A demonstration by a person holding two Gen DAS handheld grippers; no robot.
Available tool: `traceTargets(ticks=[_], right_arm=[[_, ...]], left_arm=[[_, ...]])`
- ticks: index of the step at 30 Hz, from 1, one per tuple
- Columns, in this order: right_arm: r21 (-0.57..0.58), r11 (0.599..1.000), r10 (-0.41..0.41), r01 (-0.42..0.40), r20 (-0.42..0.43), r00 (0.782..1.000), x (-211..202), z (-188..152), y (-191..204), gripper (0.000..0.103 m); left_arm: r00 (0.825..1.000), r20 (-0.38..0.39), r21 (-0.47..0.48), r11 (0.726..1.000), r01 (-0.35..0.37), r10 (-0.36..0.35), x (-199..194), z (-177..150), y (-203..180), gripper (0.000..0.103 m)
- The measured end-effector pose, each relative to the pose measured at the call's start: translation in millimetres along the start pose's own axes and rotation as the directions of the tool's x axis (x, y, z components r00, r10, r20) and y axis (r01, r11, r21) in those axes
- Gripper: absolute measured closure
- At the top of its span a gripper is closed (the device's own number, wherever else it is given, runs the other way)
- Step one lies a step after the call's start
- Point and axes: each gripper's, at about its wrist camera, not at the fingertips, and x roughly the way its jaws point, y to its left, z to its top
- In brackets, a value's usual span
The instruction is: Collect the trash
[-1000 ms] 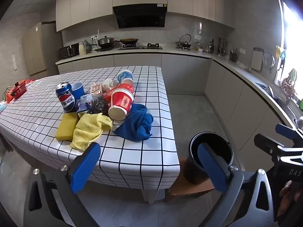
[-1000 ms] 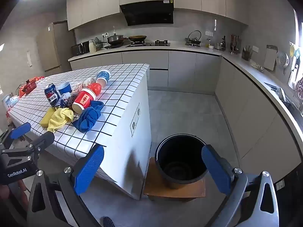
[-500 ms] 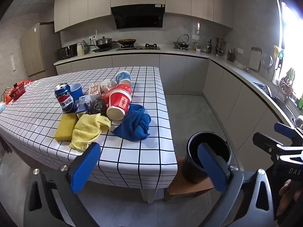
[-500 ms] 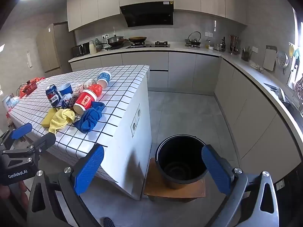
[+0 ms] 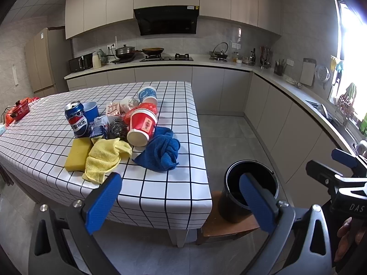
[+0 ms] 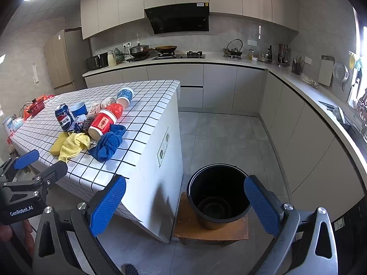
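Note:
A pile of trash lies on the checked table [image 5: 160,190]: a Pepsi can [image 5: 76,120], a red paper cup [image 5: 142,127] on its side, a blue-patterned cup [image 5: 147,94], a blue cup [image 5: 90,110], wrappers [image 5: 112,109] and a steel scourer [image 5: 118,128]. A black bin [image 6: 218,194] stands on a low wooden stool [image 6: 211,231] right of the table. My left gripper [image 5: 181,204] is open and empty, short of the table's near edge. My right gripper [image 6: 184,206] is open and empty, above the floor in front of the bin.
A yellow sponge [image 5: 78,153], a yellow cloth [image 5: 104,158] and a blue cloth [image 5: 160,151] lie by the trash. A red pot [image 5: 21,110] sits at the table's far left. Kitchen counters [image 6: 298,80] run along the back and right walls. Grey floor [image 6: 224,135] lies between.
Both views have shifted slightly; the table and trash sit a little closer and lower in the left wrist view. Both grippers stay open and empty.

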Motion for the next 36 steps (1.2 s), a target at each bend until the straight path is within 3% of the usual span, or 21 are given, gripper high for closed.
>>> traceTargets(ticks=[36], right_arm=[[0.008,1.000,0.002,-0.002,0.002,1.000,2.1,2.8,-4.9,0.000]], left_arm=[[1.000,-0.003,-0.002,1.000,0.003,-0.003,0.7,-0.2,-2.1,0.000]])
